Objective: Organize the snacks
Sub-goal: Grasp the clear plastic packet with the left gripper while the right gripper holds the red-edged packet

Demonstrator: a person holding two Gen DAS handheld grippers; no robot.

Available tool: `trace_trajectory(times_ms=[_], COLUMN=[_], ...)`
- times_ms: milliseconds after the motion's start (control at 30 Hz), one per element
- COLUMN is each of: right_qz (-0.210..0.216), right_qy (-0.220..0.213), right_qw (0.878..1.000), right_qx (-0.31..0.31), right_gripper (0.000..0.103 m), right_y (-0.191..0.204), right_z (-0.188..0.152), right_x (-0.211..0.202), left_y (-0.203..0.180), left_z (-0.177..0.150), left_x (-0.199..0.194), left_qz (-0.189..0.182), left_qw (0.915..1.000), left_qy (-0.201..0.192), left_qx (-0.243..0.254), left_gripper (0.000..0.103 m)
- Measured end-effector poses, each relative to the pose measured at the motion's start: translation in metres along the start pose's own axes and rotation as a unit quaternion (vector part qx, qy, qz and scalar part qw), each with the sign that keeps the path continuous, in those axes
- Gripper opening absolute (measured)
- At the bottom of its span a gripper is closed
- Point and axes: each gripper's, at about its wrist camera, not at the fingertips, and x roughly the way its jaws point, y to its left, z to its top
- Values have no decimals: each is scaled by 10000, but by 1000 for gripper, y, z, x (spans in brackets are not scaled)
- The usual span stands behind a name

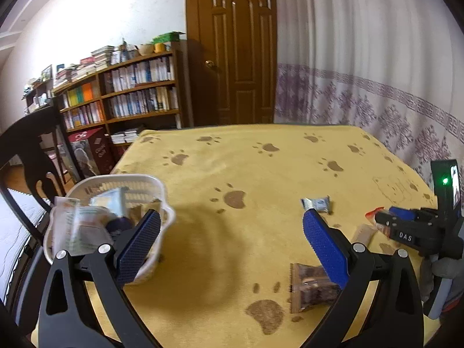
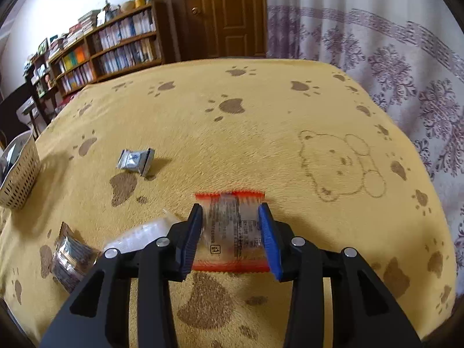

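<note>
A white slatted basket point(image 1: 150, 182) holding several snack packets stands at the table's left, just beyond my left fingertip. My left gripper point(image 1: 232, 213) hovers open over bare cloth with nothing between its fingers. A silver-blue snack point(image 1: 317, 203) lies past its right fingertip, and a brown packet point(image 1: 313, 287) lies under that finger. My right gripper point(image 2: 231, 207) is shut on a clear packet with red edges point(image 2: 229, 232), pads pressing both its sides, low over the cloth. Left of it lie a white packet point(image 2: 139, 236), the brown packet point(image 2: 72, 258) and the silver-blue snack point(image 2: 134, 161). The basket point(image 2: 20, 174) sits far left.
A yellow paw-print blanket point(image 1: 261, 159) covers the table. A dark chair point(image 1: 26, 156) stands by the left edge, with bookshelves point(image 1: 130, 92) and a wooden door point(image 1: 240, 52) behind it. A patterned curtain point(image 2: 391, 58) hangs along the right side.
</note>
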Motion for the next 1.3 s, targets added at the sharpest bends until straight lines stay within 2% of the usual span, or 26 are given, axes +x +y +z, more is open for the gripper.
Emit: trace_trajectory(times_ms=[233, 467, 633, 867, 1033, 1167, 1267, 1300], right_qz=[-94, -73, 71, 205, 242, 260, 349, 357], right_qy=[-129, -122, -100, -62, -62, -74, -68, -69], right_qw=[9999, 9999, 9998, 9994, 9980, 9979, 9971, 9971], right_qx=[53, 71, 124, 284, 575, 589, 669, 674], right_gripper=[40, 38, 41, 45, 45, 45, 45, 45], right_y=[-8, -18, -23, -29, -40, -40, -43, -43], right_z=[-7, -21, -25, -29, -30, -31, -31, -32], right_x=[-12, -15, -16, -11, -10, -10, -9, -10], left_y=[-39, -88, -110, -131, -143, -152, -160, -162], left_z=[-11, -24, -27, -30, -33, -34, -39, -40], left_x=[21, 42, 59, 80, 96, 104, 106, 107], left_qz=[-538, -1154, -1365, -1617, -1586, -1769, -1799, -1781], left_qw=[9976, 9885, 9824, 9735, 9699, 9651, 9620, 9617], left_qy=[305, 623, 901, 1255, 1499, 1626, 1676, 1688], left_qx=[298, 756, 904, 1021, 1082, 1046, 1185, 1218], left_gripper=[100, 99, 88, 82, 64, 57, 54, 50])
